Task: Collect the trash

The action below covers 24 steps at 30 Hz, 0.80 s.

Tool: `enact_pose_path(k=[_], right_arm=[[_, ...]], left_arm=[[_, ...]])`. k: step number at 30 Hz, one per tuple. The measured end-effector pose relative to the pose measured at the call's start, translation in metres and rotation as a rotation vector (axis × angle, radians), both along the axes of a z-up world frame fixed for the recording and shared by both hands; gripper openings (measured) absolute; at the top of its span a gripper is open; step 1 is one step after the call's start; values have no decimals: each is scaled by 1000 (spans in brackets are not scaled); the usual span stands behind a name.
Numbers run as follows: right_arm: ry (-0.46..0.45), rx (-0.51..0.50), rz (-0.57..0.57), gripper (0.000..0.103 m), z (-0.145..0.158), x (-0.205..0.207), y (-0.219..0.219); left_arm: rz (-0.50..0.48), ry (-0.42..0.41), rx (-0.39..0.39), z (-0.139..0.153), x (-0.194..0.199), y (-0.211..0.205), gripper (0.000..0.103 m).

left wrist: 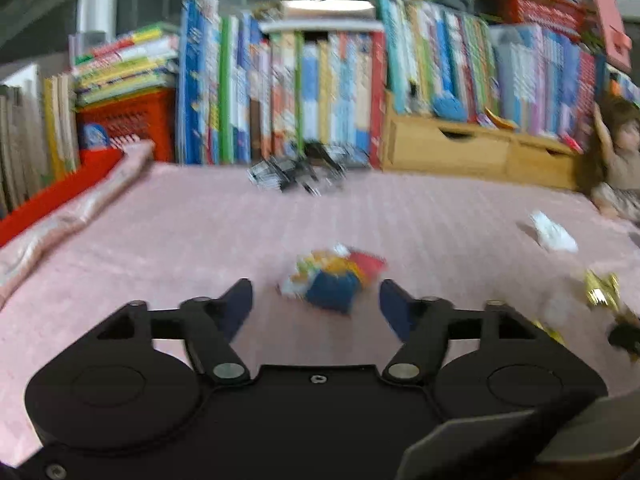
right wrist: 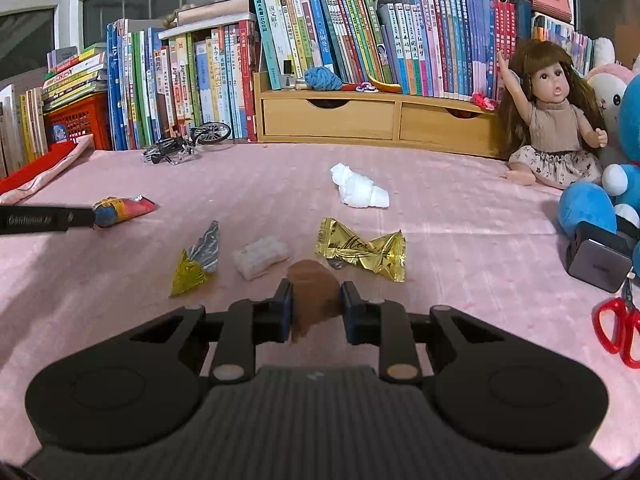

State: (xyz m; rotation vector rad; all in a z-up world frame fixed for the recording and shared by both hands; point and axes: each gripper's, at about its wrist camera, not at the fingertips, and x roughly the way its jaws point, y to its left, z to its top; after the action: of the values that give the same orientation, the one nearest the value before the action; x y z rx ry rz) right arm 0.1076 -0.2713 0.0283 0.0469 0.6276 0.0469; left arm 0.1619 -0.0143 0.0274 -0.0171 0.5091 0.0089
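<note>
A crumpled colourful snack wrapper [left wrist: 332,280] lies on the pink cloth [left wrist: 180,240], just ahead of and between the fingertips of my left gripper [left wrist: 316,300]. That gripper is open, with a gap on each side of the wrapper; the view is blurred. From the right wrist, the same wrapper [right wrist: 120,210] shows at the left with a left finger [right wrist: 48,218] beside it. My right gripper [right wrist: 316,300] is shut on a brown scrap [right wrist: 308,276]. Ahead of it lie a gold candy wrapper [right wrist: 360,248], a small white packet [right wrist: 264,258], a yellow-grey wrapper [right wrist: 198,260] and a white tissue [right wrist: 360,188].
A doll [right wrist: 556,120], blue plush toy [right wrist: 592,204], grey charger [right wrist: 596,264] and red scissors [right wrist: 616,328] crowd the right side. A toy bicycle [right wrist: 188,144], rows of books [right wrist: 320,40] and a wooden drawer shelf [right wrist: 380,118] line the back. A red box [left wrist: 52,196] sits at the left.
</note>
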Motion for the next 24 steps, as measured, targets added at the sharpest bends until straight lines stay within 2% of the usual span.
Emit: enact_pose_path(k=[2,5,13,16,19,21,24], right_arm=[[3,5,4,30,0,1,0],[4,8,8,30,-1,3,-1],[4,14,21,30,1,7,-1],[2,14,25,30,2,8,-2],[2,14,24,30,2,8,-2],[3,16,24,30,2,8,-2],[4,15,24,30,2,8,-2]], left_arm=[[-16,2,-8,0,11,0,83],[-15,29,-5,-3,32,-4,88],[-8,84,36,-21,64,-22,87],[-9,118,33,-26,69,-24,83],[-4,121,20,-27,70,-22,73],[-3,129,9,-27,70,-20,55],[-5,130,2,-27,67,-18,43]])
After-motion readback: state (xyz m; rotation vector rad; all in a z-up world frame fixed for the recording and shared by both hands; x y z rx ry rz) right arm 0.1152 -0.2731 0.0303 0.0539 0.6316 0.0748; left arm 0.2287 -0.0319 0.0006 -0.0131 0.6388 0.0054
